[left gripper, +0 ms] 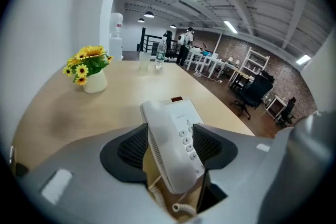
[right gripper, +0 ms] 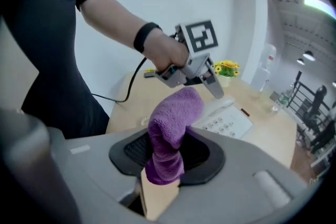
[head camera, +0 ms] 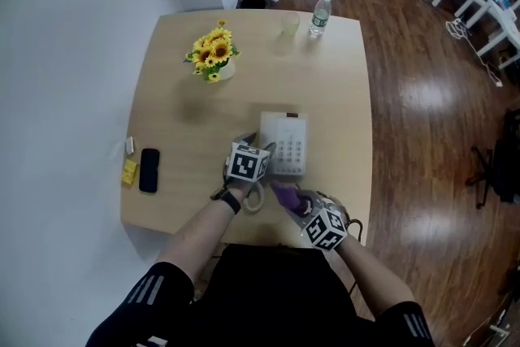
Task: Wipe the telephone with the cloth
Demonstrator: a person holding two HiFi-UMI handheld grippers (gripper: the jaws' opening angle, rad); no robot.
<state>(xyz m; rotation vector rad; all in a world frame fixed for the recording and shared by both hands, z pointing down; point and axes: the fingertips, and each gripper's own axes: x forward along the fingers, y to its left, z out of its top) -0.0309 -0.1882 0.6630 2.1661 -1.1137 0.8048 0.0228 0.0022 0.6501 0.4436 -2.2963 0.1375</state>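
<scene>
1. The left gripper (left gripper: pixel 169 150) has its fingers (left gripper: pixel 130 150) drawn in on the white handset (left gripper: pixel 169 128), one pad on each long side; the grip looks narrow and sits near the lower end
2. The telephone (head camera: pixel 284 144) base lies just beyond those fingertips on the table (head camera: pixel 179 85), keypad up, and the coiled cord (left gripper: pixel 157 198) hangs below them
3. The right gripper (right gripper: pixel 168 153) has its fingers (right gripper: pixel 137 150) pressed shut on the purple cloth (right gripper: pixel 173 115), which stands up in a bunched wad past the fingertips, just short of the telephone
4. Likely slip: the handset is smooth plastic, so a sideways push from the cloth could twist it out of the left pads
5. Likely drag: if the handset is raised far, the cord may pull the light base along or tip it
6. Likely miss: only a small fold of cloth sticks out, so hard jaw parts could scrape the keys or press them instead of wiping
7. Containers stand well beyond both sets of fingertips, apart from the work: a white vase (head camera: pixel 225 71) holding sunflowers (head camera: pixel 213 47), a clear bottle (head camera: pixel 320 15) whose fill I cannot judge, and beside it a pale cup (head camera: pixel 290 27) whose contents I cannot tell
8. A wide sweep seems the only way either could be knocked over
</scene>
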